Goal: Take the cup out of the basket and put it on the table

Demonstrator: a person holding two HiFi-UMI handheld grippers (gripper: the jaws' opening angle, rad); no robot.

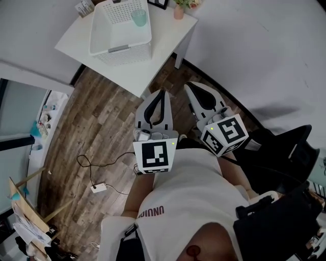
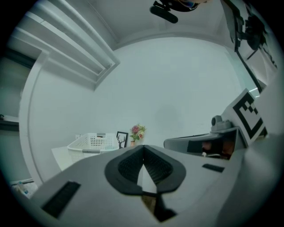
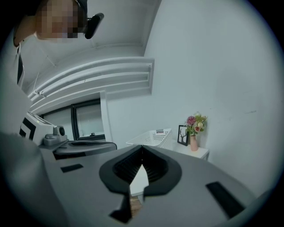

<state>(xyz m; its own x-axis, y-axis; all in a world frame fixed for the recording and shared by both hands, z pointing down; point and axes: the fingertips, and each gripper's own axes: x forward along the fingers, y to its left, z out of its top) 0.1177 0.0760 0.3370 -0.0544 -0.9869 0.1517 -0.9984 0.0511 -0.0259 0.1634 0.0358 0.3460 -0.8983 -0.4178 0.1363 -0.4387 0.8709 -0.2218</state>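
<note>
— Well ahead of the left gripper [image 1: 163, 92] and the right gripper [image 1: 189, 85], the cup [image 1: 138, 17] is standing upright inside the basket [image 1: 118, 49], in its far corner on the right gripper's side. The basket is sitting on the table [image 1: 168, 31], and both grippers are hanging well short of it.

— Are they carrying anything?

— No. Each one is pressing its jaws together at the tips with nothing between them, and both are pointing roughly level toward the table.

— How are you expecting the cup to behave?

— It is looking like a small, pale green, see-through tumbler, probably plastic: light, stiff and smooth-walled, so likely a little slippery. I am leaning toward a pinch across the rim, one jaw inside and one outside, on the side facing the grippers, since the basket wall is crowding its far side. Being so light, it is probably going to tip if nudged.

— Is anything readable showing?

— Hardly. The left marker cube [image 1: 154, 155] and the right marker cube [image 1: 226, 133] are showing only black-and-white square patterns. Red lettering on the person's shirt [image 1: 151, 211] is running upside down, and I am not making it out with confidence. Beyond the basket, the framed picture [image 2: 122, 139] and the vase of flowers [image 1: 179, 10] are carrying no legible text.
</note>
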